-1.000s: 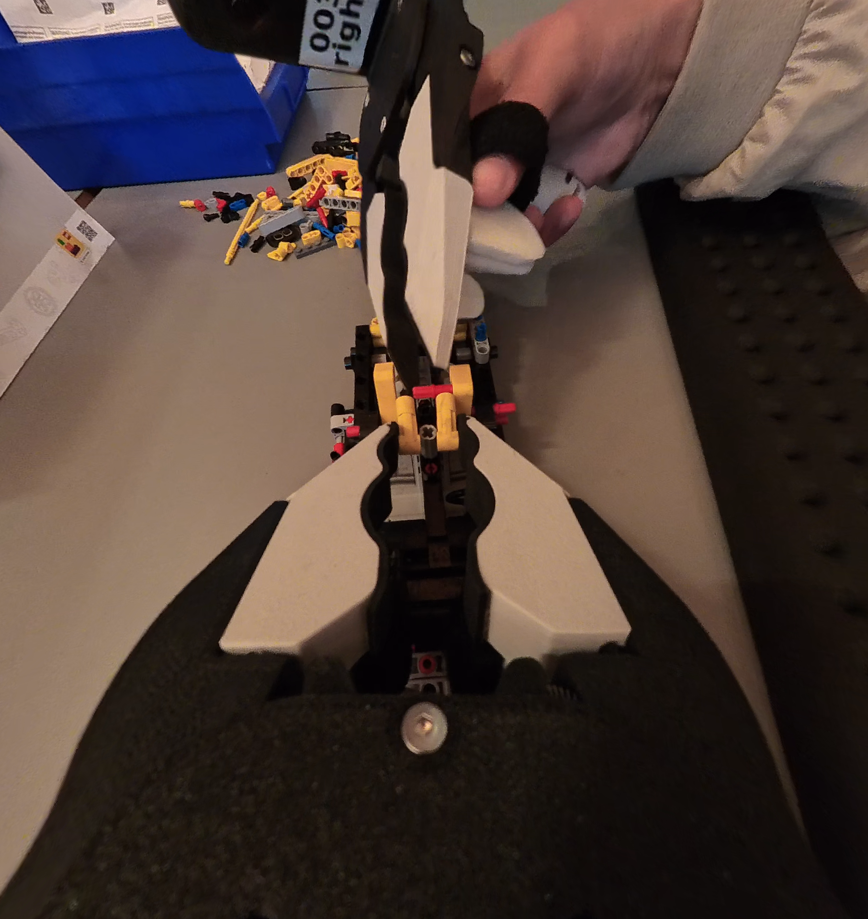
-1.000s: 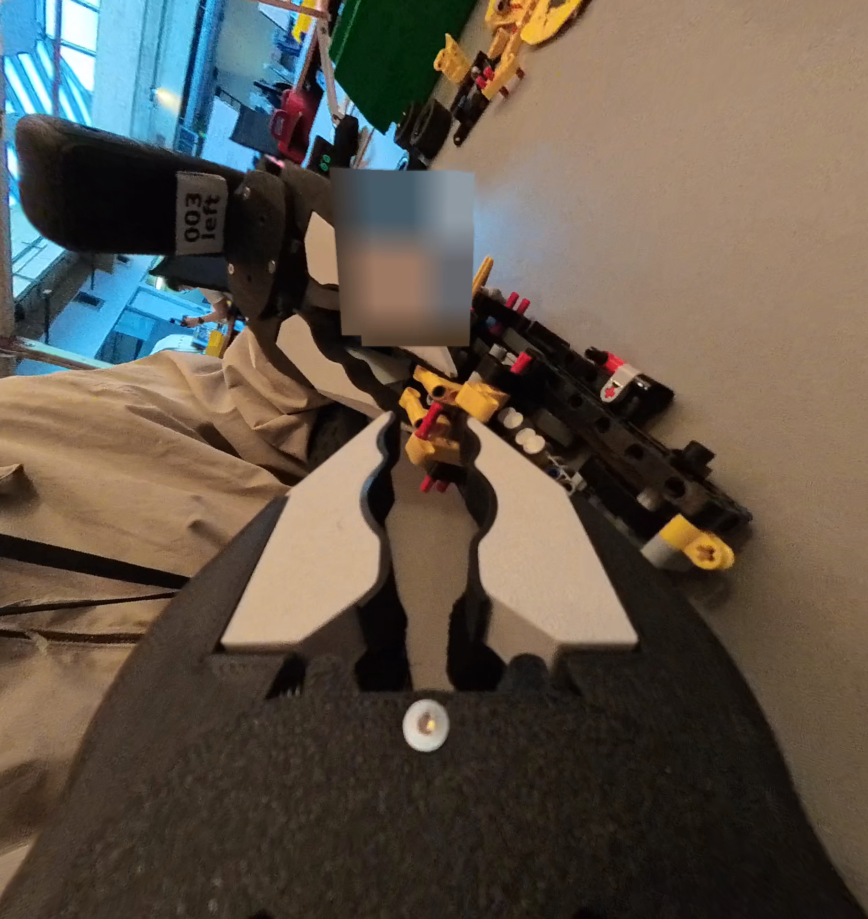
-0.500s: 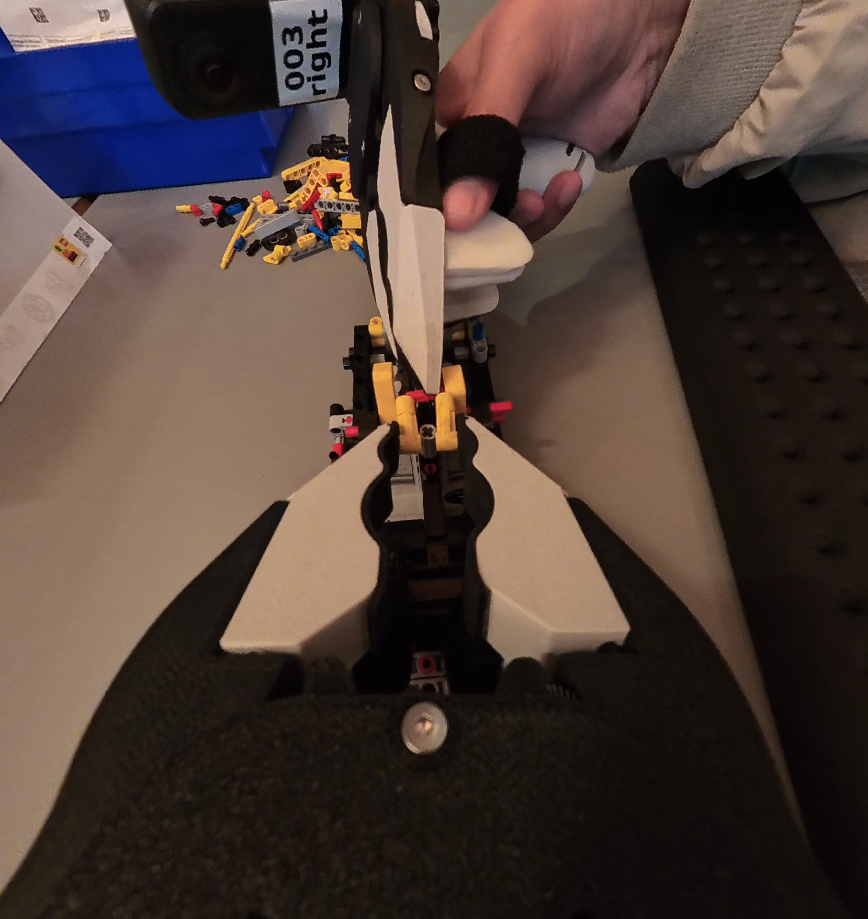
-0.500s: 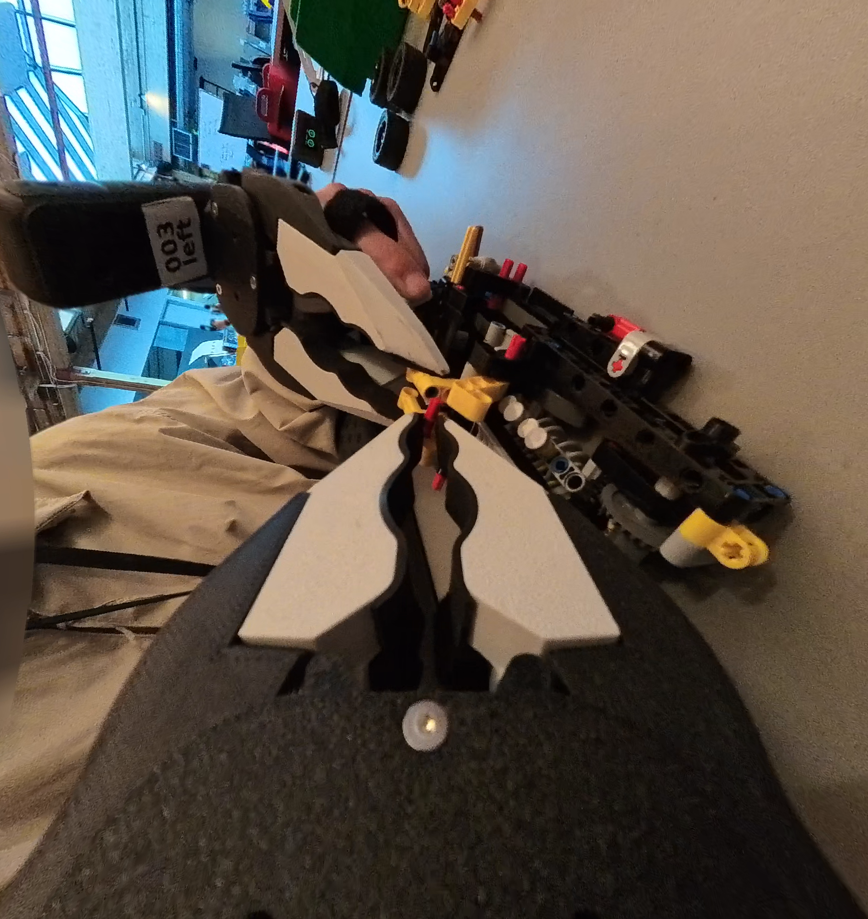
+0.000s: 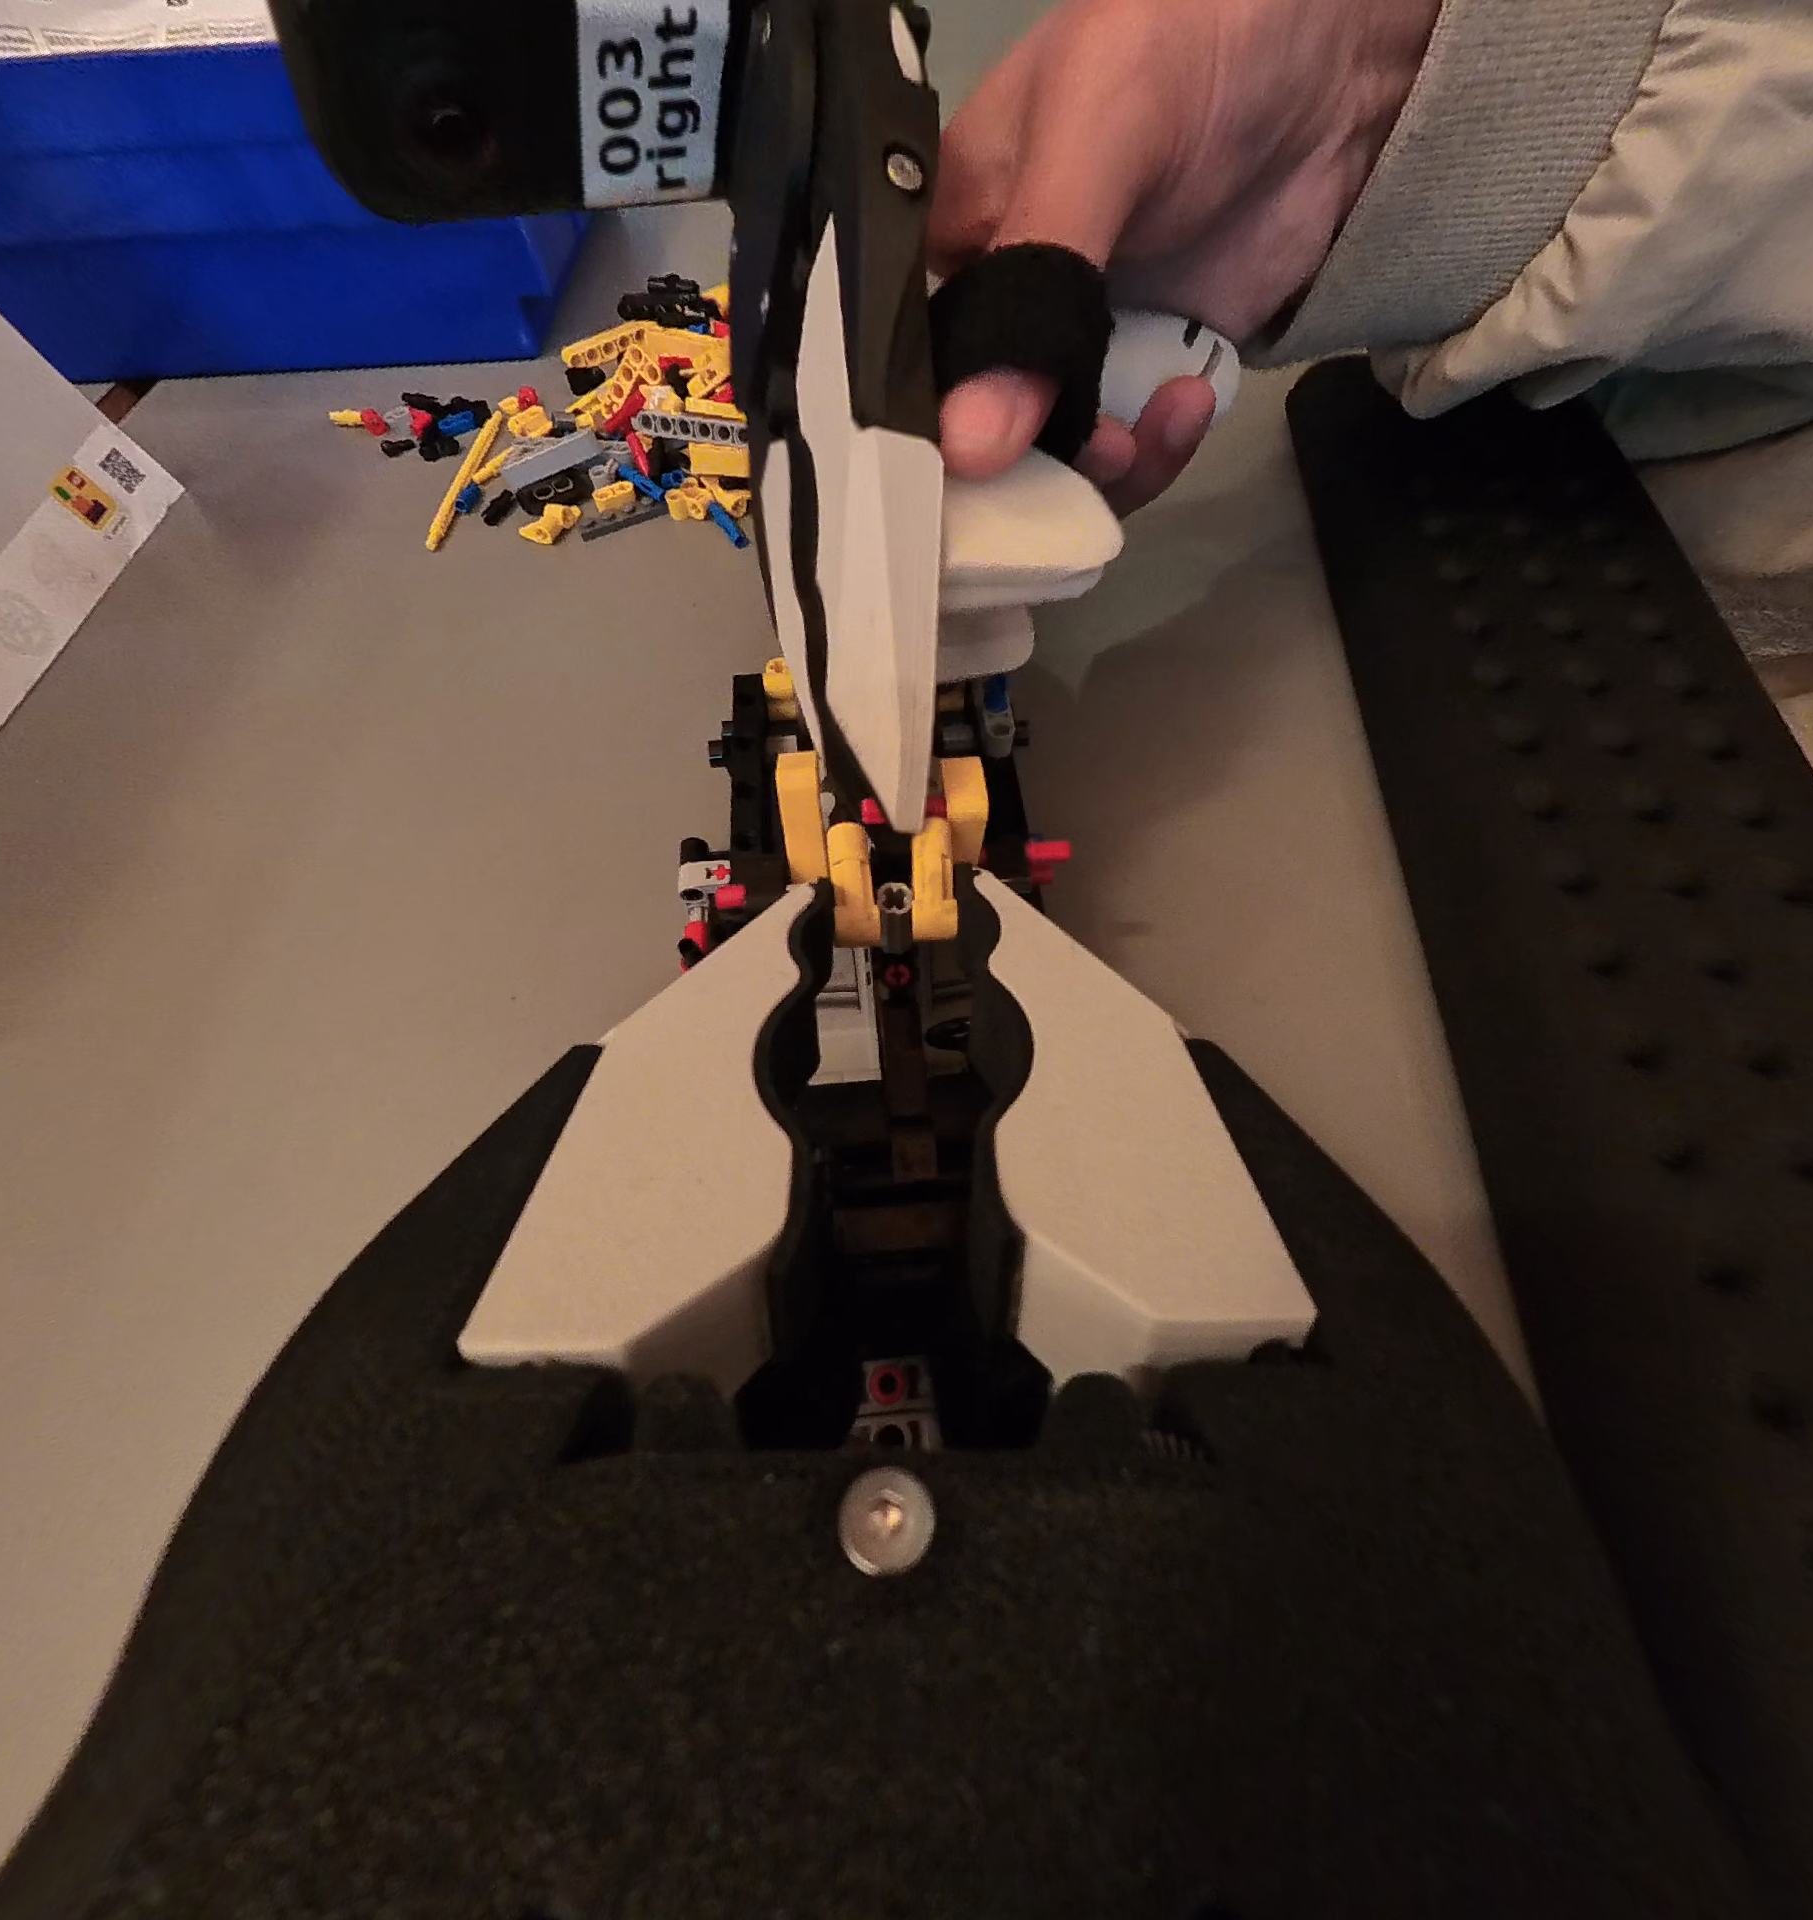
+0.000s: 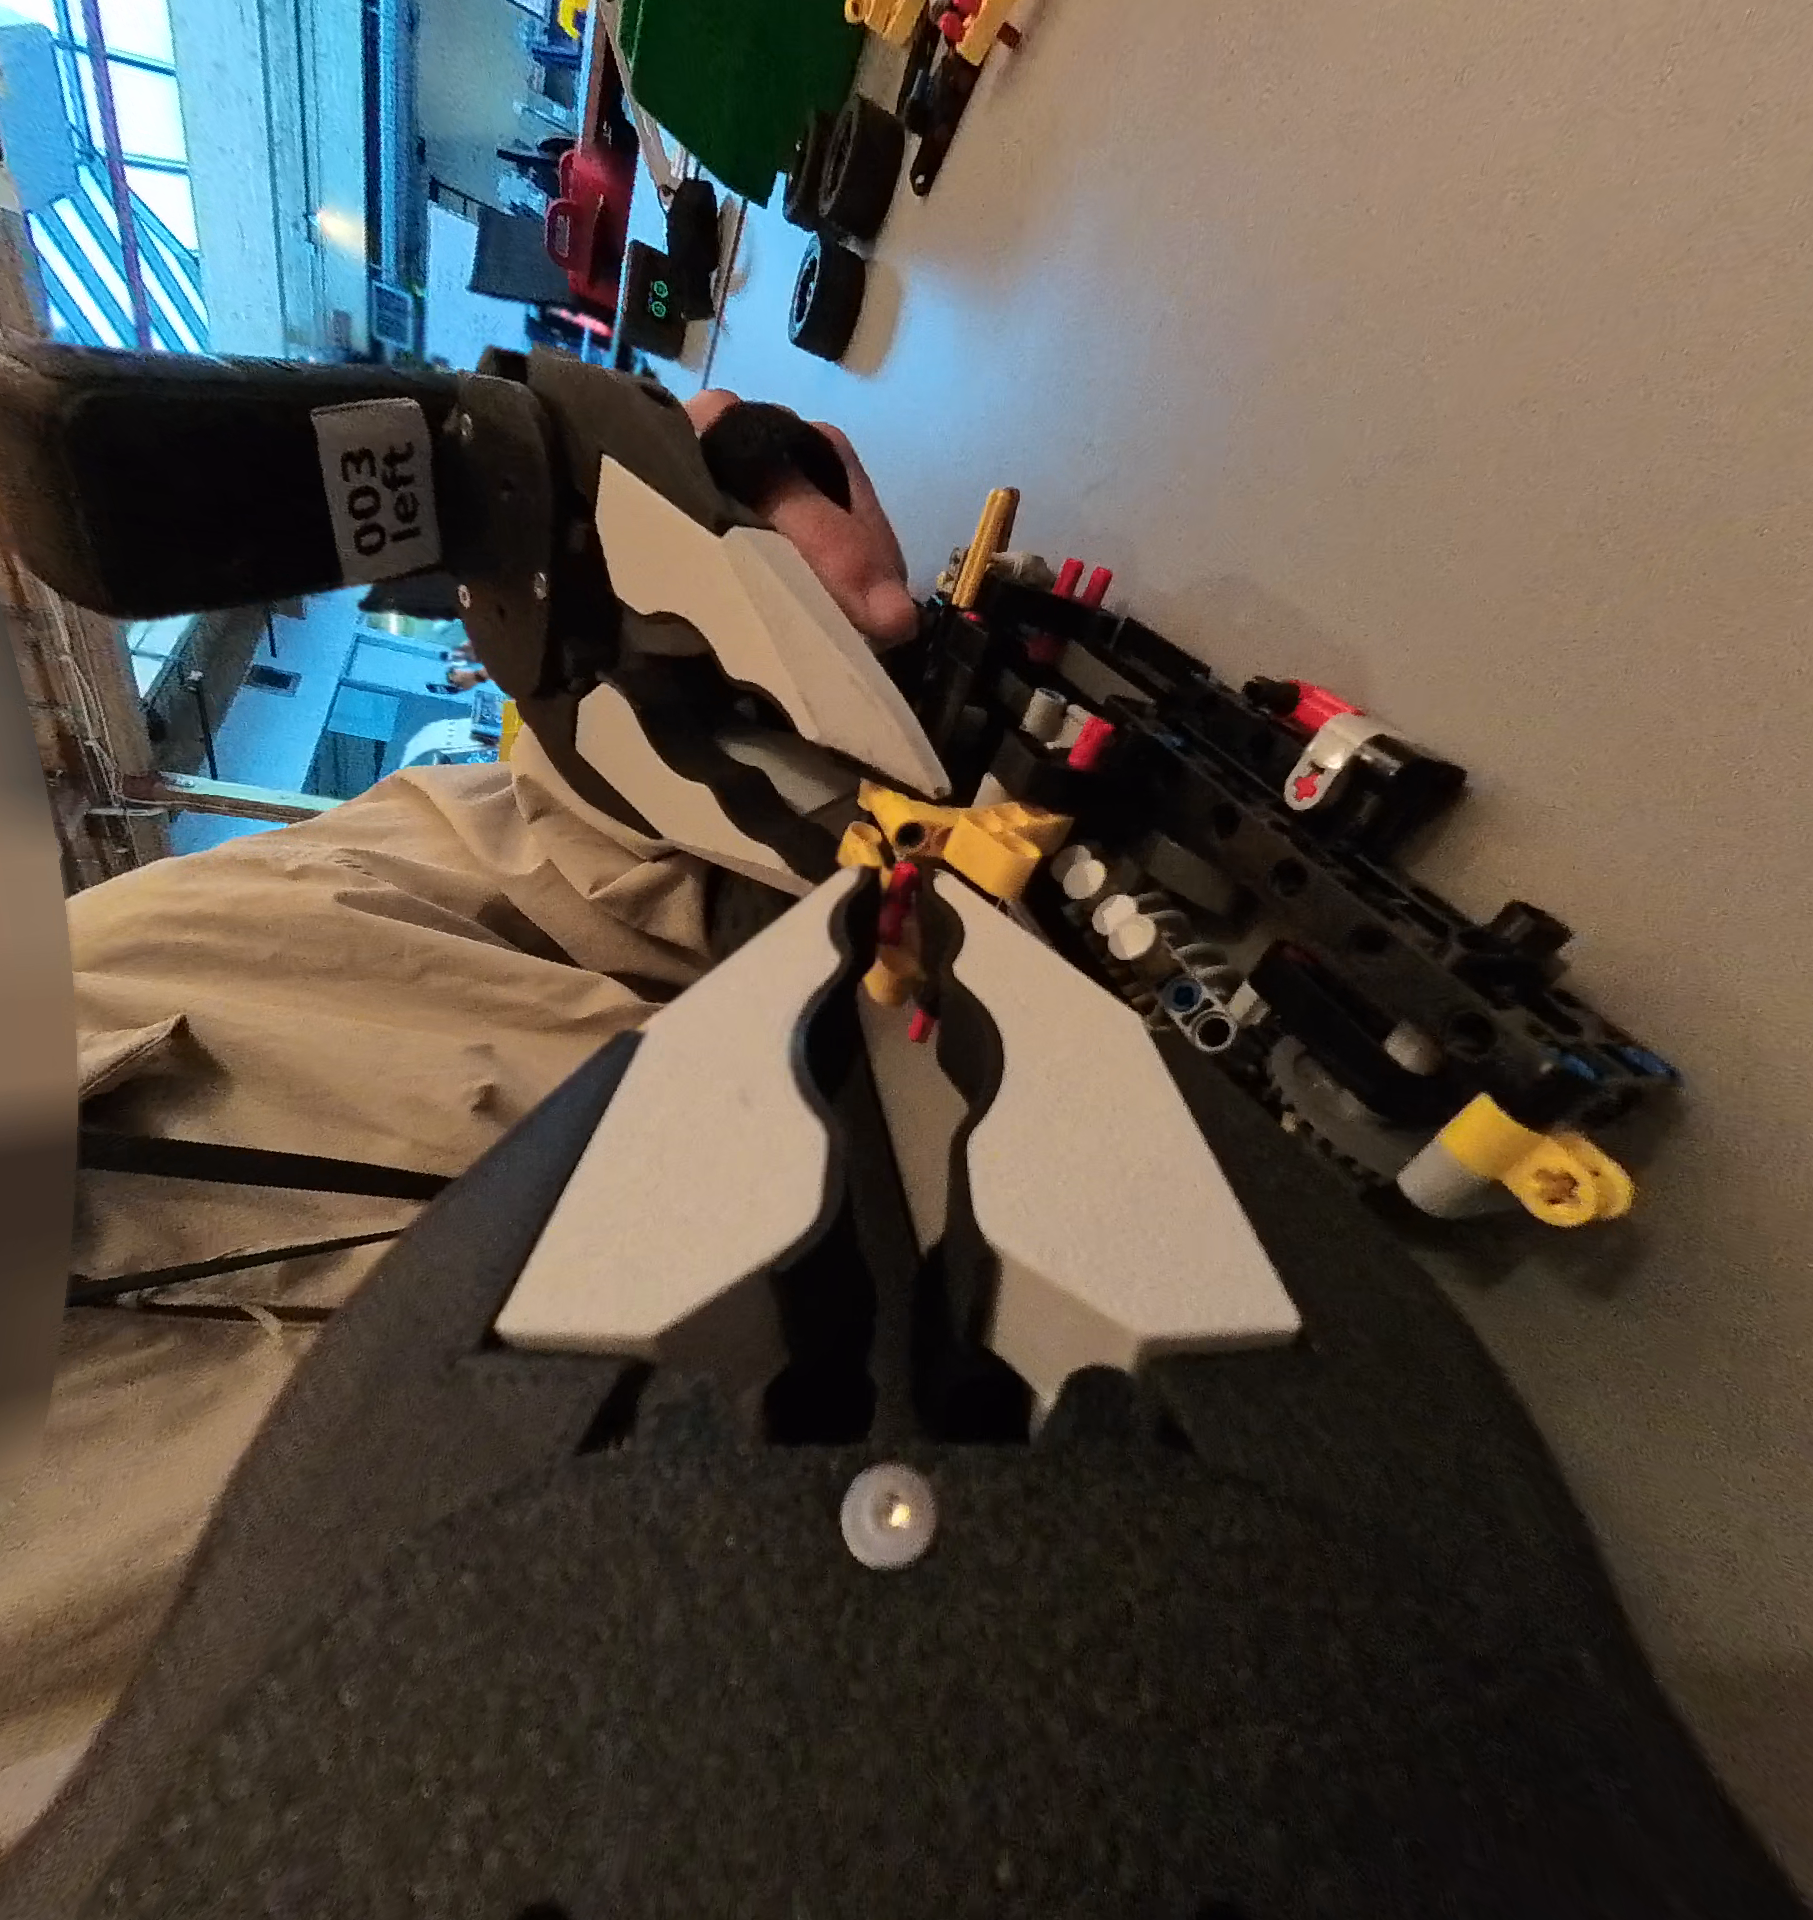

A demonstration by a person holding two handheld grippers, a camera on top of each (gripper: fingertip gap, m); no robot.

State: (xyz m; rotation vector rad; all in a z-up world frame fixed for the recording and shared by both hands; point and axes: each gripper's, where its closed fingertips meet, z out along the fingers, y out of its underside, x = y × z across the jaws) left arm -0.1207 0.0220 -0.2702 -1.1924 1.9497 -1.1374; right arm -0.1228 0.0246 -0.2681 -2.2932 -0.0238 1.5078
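Observation:
A black beam model [image 6: 1297, 883] with red pins, gears and yellow connectors lies on the grey table [image 5: 362, 831]. My left gripper [image 5: 897, 904] is shut on the yellow connector [image 5: 860, 883] that stands on top of the model. It also shows in the right wrist view [image 6: 881, 831]. My right gripper [image 6: 902, 883] is shut on a thin red pin [image 6: 897, 899] with a small yellow piece, right at that connector [image 6: 995, 831]. In the left wrist view it [image 5: 891, 821] comes down from above, its tips touching the connector's top. A hand [image 5: 1141, 208] holds it.
A pile of loose yellow, red, blue and black pieces [image 5: 611, 447] lies farther back, before a blue bin [image 5: 206, 208]. A paper sheet [image 5: 40, 582] is at left, a black studded mat [image 5: 1608, 935] at right. Black wheels [image 6: 840, 229] and a green plate [image 6: 736, 83] lie beyond. Only a small space, under 4 cm, lies between the two pairs of fingers.
My right gripper's fingers have closed from wide apart onto the red pin, and it has turned and risen a little. My left gripper has stayed still on the connector.

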